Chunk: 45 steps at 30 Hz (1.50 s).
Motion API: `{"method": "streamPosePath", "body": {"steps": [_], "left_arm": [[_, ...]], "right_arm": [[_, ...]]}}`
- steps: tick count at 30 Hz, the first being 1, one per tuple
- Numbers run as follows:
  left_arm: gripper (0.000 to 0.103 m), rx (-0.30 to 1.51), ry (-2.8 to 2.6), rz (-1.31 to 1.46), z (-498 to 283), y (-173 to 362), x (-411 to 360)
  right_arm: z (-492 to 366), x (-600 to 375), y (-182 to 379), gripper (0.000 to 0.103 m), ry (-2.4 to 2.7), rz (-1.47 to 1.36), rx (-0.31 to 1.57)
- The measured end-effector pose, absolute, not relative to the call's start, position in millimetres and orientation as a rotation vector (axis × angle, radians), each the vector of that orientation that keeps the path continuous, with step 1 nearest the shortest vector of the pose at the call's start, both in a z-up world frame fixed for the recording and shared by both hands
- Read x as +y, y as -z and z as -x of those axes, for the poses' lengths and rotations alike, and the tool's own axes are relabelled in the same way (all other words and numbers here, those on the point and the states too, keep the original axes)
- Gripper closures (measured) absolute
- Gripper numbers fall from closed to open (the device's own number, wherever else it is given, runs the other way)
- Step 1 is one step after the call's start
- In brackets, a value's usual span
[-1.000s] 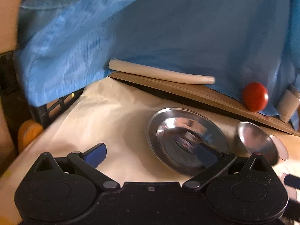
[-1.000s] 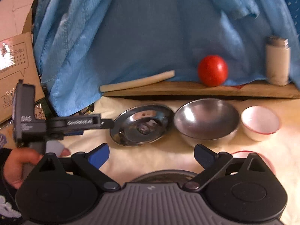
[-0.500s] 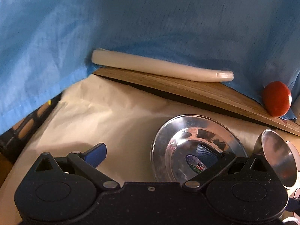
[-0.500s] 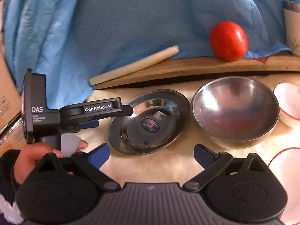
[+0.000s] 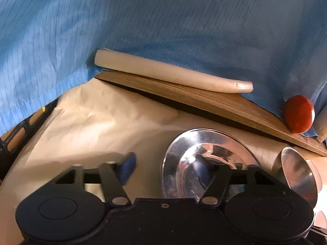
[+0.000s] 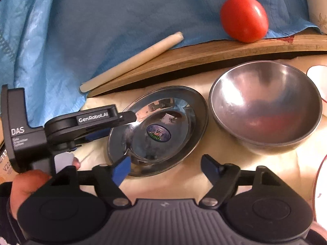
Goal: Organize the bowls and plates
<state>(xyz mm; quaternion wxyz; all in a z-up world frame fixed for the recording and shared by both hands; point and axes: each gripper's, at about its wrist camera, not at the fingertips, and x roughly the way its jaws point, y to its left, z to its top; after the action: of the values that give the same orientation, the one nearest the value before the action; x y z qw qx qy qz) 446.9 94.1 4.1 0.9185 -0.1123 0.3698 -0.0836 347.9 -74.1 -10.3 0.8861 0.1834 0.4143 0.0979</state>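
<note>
A shallow steel plate (image 6: 163, 130) with a sticker in its middle lies on the cream cloth; it also shows in the left wrist view (image 5: 206, 163). A deep steel bowl (image 6: 265, 106) stands just right of it, seen edge-on in the left wrist view (image 5: 296, 175). My left gripper (image 5: 165, 165) is open and straddles the plate's left rim, one finger over the plate and one outside it; it also shows in the right wrist view (image 6: 114, 124). My right gripper (image 6: 165, 167) is open and empty, just in front of the plate.
A wooden board (image 6: 204, 55) runs along the back with a red tomato (image 6: 244, 18) and a pale rolling pin (image 6: 130, 61) on it. Blue cloth (image 5: 163, 20) hangs behind. A white bowl (image 6: 318, 77) and a red-rimmed white plate (image 6: 320, 183) sit at the right edge. A black crate (image 5: 18, 132) is at the left.
Both grippers have moved forward and down toward the steel plate. The left gripper's fingers have narrowed and now straddle the plate's left rim.
</note>
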Motion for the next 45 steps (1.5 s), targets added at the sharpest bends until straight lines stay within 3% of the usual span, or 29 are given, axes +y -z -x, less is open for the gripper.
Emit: {"method": "streamPosePath", "body": {"steps": [1,2,8,10,24,45], "left_arm": [[0.071,0.767,0.189,0.237,-447,-4,94],[0.075,0.773,0.2,0.243,-447,-3,93],[0.082,0.771,0.203,0.26,-446,-1,95],[0.082,0.768,0.201,0.248,-445,-1,95],[0.085,0.718,0.151,0.224,-409,-18,99],[0.087,0.59,0.244,0.195,-290,-64,44]], "right_arm": [[-348,-74,11,0.032,-0.2,-0.38,0.857],[-349,-74,11,0.037,-0.194,-0.377,0.857],[-351,-76,13,0.065,-0.153,-0.357,0.846],[-352,-77,13,0.068,-0.142,-0.351,0.836],[-333,-73,-2,0.069,-0.177,-0.306,0.785],[-216,-123,-57,0.069,-0.135,-0.285,0.622]]}}
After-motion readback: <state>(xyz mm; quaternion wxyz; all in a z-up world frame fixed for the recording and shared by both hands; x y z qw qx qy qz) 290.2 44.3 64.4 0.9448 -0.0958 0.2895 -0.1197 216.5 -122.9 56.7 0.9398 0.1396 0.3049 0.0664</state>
